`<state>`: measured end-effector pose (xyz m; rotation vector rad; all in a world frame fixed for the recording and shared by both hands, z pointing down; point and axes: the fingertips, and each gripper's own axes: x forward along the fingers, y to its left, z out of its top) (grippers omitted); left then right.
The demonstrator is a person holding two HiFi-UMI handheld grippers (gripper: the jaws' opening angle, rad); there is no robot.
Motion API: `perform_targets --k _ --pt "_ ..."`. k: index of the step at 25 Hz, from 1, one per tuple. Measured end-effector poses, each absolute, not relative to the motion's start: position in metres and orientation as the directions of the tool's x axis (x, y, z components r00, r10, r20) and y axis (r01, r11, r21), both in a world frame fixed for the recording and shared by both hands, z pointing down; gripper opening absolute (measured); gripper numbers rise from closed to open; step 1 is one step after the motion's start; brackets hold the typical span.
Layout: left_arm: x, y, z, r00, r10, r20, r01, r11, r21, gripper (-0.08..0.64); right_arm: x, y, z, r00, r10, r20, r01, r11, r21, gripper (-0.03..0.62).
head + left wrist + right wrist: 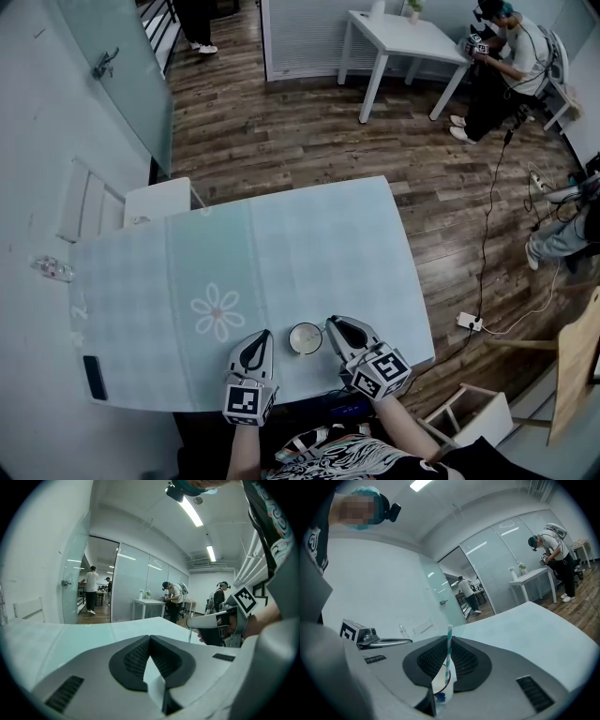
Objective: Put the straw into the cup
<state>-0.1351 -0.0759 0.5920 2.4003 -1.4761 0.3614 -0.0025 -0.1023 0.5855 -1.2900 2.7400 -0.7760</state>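
A small round cup (pixel 306 337) stands open-side up near the table's front edge, between my two grippers. My right gripper (pixel 331 325) (pixel 449 640) is just right of the cup and shut on a teal-and-white striped straw (pixel 448 651). The straw stands upright between the jaws, its lower part wrapped in white paper (pixel 442 682). My left gripper (pixel 264 335) (pixel 150 640), just left of the cup, is shut on a white scrap of paper (pixel 153 680). In the left gripper view the straw (pixel 189 633) shows under the right gripper (pixel 216 622).
The table (pixel 281 244) has a pale teal cloth with a flower print. A dark phone (pixel 94 377) lies at its front left corner and a clear bottle (pixel 51 268) at the left edge. A white side table (pixel 403 39) and people stand farther back.
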Motion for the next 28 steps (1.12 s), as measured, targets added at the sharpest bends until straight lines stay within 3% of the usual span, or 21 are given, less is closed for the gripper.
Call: perform_targets --k 19,28 --pt "-0.127 -0.089 0.599 0.457 -0.806 0.376 -0.886 -0.447 0.119 0.012 -0.007 -0.109 0.589 -0.658 -0.726 0.199 -0.722 0.534 -0.441 0.017" --pt "-0.123 -0.093 0.6 0.46 -0.805 0.375 -0.885 -0.449 0.122 0.012 -0.018 -0.106 0.59 -0.696 -0.685 0.215 -0.698 0.576 -0.425 0.085"
